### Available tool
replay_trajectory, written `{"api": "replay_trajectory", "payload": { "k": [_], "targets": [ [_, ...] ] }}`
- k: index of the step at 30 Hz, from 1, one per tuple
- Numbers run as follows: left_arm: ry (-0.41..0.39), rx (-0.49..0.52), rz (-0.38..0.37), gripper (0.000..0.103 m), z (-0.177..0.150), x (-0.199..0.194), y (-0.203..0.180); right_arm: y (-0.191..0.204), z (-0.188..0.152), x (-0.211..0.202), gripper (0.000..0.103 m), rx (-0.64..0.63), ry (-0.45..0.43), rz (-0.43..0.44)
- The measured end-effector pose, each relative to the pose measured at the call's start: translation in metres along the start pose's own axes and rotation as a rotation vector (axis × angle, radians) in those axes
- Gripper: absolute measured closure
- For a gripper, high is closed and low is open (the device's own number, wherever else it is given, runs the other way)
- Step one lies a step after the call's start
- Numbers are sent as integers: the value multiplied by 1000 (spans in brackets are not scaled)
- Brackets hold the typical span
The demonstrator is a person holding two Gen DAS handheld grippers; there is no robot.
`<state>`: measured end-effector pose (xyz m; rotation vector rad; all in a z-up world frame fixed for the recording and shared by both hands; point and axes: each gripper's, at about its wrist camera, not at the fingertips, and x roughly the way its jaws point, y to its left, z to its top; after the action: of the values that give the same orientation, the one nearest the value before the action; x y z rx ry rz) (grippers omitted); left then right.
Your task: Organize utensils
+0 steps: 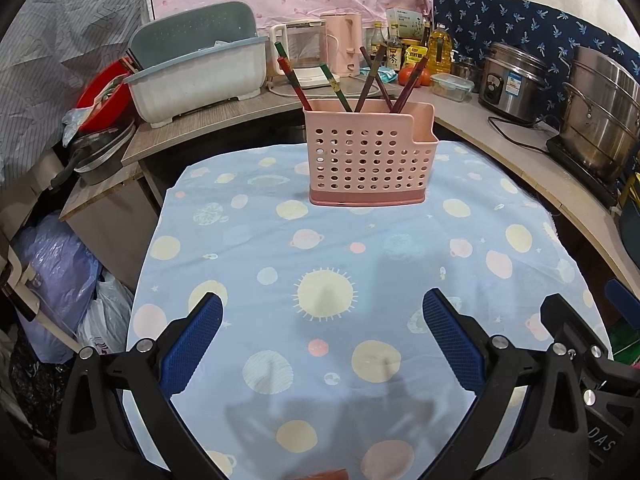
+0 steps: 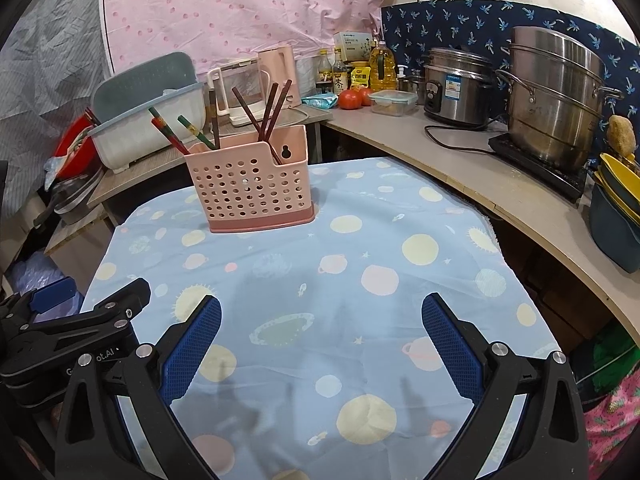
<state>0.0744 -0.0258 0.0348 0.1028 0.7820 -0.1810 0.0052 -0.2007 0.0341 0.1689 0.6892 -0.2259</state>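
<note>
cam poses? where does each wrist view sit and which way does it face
Left wrist: low over the table, facing the pink caddy head-on; own open left gripper shows, right gripper's body at the right edge.
Right wrist: same height, further right, seeing the caddy up-left; own open right gripper shows, left gripper's body at the left edge.
Shared: caddy with chopsticks, tablecloth, counter pots.
</note>
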Motion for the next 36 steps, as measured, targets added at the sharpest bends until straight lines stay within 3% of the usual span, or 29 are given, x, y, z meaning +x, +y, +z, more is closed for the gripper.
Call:
{"api": "replay_trajectory", "payload": {
  "k": [36],
  "targets": [
    [4, 7, 31, 7, 0, 2, -1, 3, -3, 5, 6, -4, 9, -2]
  ]
}}
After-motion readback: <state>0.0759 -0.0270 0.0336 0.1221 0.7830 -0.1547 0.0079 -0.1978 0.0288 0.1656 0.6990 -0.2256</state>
